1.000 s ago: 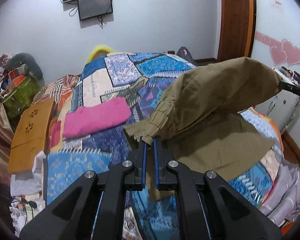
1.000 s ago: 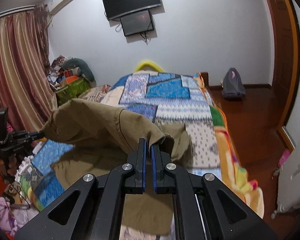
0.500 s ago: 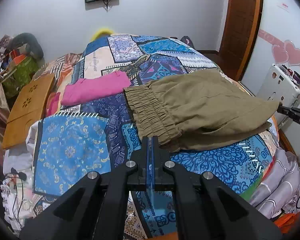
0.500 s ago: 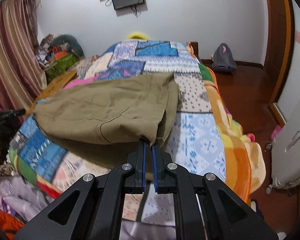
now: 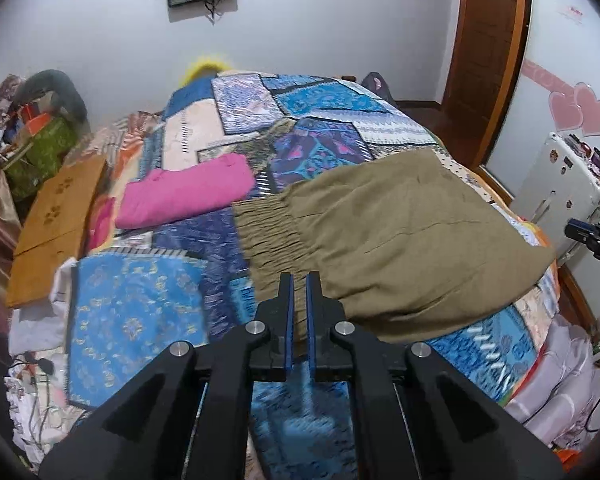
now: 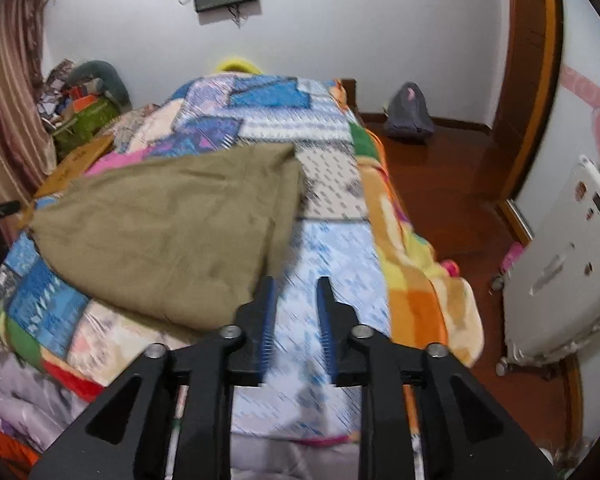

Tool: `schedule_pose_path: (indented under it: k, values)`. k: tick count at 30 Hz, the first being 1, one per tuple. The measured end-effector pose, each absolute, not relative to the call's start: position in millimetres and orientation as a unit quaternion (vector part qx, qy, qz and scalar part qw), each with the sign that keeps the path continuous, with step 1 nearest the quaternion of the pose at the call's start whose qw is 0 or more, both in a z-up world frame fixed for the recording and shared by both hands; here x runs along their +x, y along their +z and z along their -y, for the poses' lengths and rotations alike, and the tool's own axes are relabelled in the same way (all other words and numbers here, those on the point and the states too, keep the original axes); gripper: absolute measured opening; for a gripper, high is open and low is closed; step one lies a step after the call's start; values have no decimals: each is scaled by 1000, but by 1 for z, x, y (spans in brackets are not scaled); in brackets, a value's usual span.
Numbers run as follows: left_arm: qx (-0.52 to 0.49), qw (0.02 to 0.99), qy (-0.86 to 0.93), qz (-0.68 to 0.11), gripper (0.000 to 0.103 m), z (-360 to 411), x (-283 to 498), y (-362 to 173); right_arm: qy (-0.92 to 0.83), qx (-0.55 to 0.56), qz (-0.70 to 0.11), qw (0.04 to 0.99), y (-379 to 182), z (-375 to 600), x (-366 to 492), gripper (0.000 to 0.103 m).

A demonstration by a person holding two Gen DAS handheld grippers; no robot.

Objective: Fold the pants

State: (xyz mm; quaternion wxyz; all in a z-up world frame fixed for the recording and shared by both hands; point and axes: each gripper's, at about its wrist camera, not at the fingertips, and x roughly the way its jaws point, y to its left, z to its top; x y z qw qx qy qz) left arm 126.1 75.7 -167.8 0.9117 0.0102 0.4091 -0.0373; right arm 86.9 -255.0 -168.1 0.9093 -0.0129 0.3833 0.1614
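The olive-green pants (image 5: pixel 400 240) lie folded flat on the patchwork bed quilt (image 5: pixel 140 312), elastic waistband to the left. My left gripper (image 5: pixel 298 280) sits at the near edge of the waistband, its jaws a narrow gap apart with no cloth between them. In the right wrist view the pants (image 6: pixel 172 232) lie left of my right gripper (image 6: pixel 296 284), which is open and empty over the quilt (image 6: pixel 332 264), just right of the pants' corner. The right gripper also shows at the right edge of the left wrist view (image 5: pixel 592 236).
A folded pink garment (image 5: pixel 188 192) lies on the quilt beyond the waistband. A wooden board (image 5: pixel 56 224) rests at the bed's left side. A white appliance (image 6: pixel 560 264) stands right of the bed on the wooden floor. A grey bag (image 6: pixel 410 116) sits by the far wall.
Both grippers have let go of the pants and pulled back a little. The right gripper has opened wide. The pants now rest flat on the quilt.
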Motion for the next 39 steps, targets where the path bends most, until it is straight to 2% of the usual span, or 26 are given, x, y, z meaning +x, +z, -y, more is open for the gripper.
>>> schedule_pose_path:
  k: [5,11,17,22,28,38,39]
  values:
    - [8,900,-51,-433,4,-58,139,-190,214,-11,-386,898,-176,214,100,31]
    - [-2,893,-51,-447,6,-56,138,-216,231,-24,-444,865,-227,190,113,31]
    - [6,892,-58,-448,7,-57,140,-208,244,-9,-458,855,-229,195,111,31]
    - [-15,903,-41,-427,32,-79,156,-180,242,-32,-445,861,-211,198,123,31]
    - [-12,908,-1,-419,32,-108,198,-169,225,-17,-424,877,-198,204,159,36]
    - [-34,880,18,-473,33,-132,262,-214,200,-32,-417,886,-202,207,237,37]
    - [-31,878,20,-477,38,-131,266,-216,198,-35,-417,886,-203,206,245,38]
